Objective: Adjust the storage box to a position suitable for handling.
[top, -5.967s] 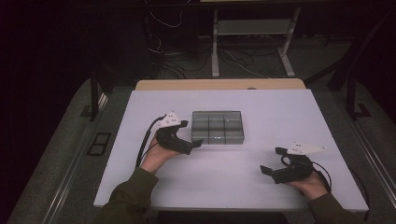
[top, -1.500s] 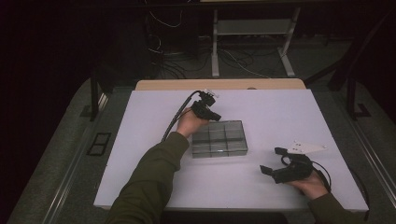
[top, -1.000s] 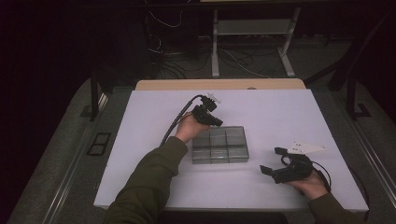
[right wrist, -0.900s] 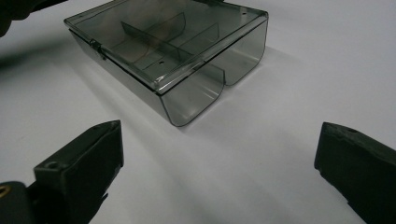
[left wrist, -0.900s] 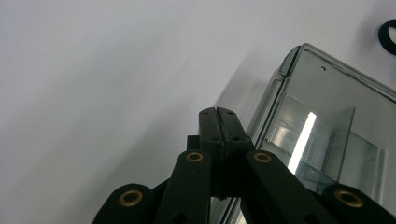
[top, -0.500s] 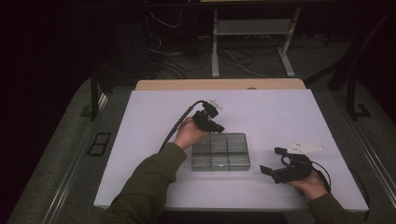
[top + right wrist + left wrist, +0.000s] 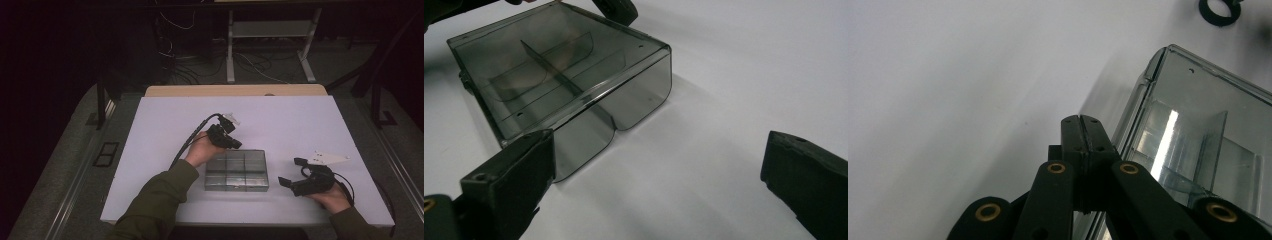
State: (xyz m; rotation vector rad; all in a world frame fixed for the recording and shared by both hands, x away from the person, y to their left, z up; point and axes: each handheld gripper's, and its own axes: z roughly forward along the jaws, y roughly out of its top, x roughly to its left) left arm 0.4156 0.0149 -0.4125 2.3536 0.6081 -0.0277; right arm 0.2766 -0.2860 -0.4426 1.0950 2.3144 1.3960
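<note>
A clear plastic box [image 7: 236, 171] with several compartments lies on the white table [image 7: 300, 120], near its front middle. My left gripper [image 7: 236, 144] is shut with nothing in it, and its tips sit at the box's far left edge. In the left gripper view the closed jaws [image 7: 1082, 120] lie right against the box's corner wall [image 7: 1198, 115]. My right gripper [image 7: 291, 171] rests open on the table just right of the box. In the right gripper view its wide jaws [image 7: 658, 145] face the box's side [image 7: 559, 65], apart from it.
A wooden strip [image 7: 235, 90] runs along the table's far edge. Beyond it are cables and a metal frame [image 7: 230, 55] on the dark floor. Bare white tabletop spreads to the left, right and far side of the box.
The left gripper has drawn back toward the front of the table along the box's far edge. The box has slid with it. The right gripper has stayed put.
</note>
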